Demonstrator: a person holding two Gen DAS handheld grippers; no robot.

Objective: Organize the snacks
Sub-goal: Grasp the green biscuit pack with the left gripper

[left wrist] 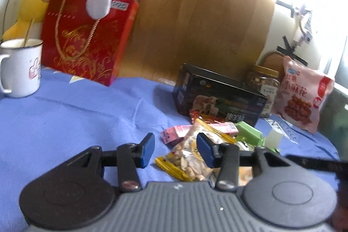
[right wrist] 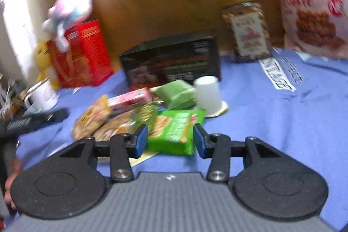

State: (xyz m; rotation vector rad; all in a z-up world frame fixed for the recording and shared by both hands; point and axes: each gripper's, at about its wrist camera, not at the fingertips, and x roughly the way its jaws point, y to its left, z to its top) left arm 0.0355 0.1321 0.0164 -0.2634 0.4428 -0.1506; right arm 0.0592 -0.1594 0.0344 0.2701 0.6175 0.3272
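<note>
A pile of small snacks lies on the blue cloth [left wrist: 71, 114]. In the left wrist view my left gripper [left wrist: 176, 150] is open, its blue pads either side of a clear nut packet with yellow edges [left wrist: 191, 161]. A pink box [left wrist: 174, 134] and a green packet [left wrist: 250, 132] lie behind it. In the right wrist view my right gripper [right wrist: 170, 140] is open around the near end of a bright green cracker packet [right wrist: 176, 131]. The nut packet [right wrist: 93, 119], pink box [right wrist: 130, 99] and pale green packet [right wrist: 176, 92] lie beyond.
A black box [left wrist: 217, 95], a nut jar [left wrist: 264, 82] and a big pink snack bag [left wrist: 304, 95] stand at the back right. A red gift bag [left wrist: 87, 34] with plush toys and a white mug [left wrist: 20, 69] stand back left. An upturned white cup [right wrist: 208, 95] sits by the pile.
</note>
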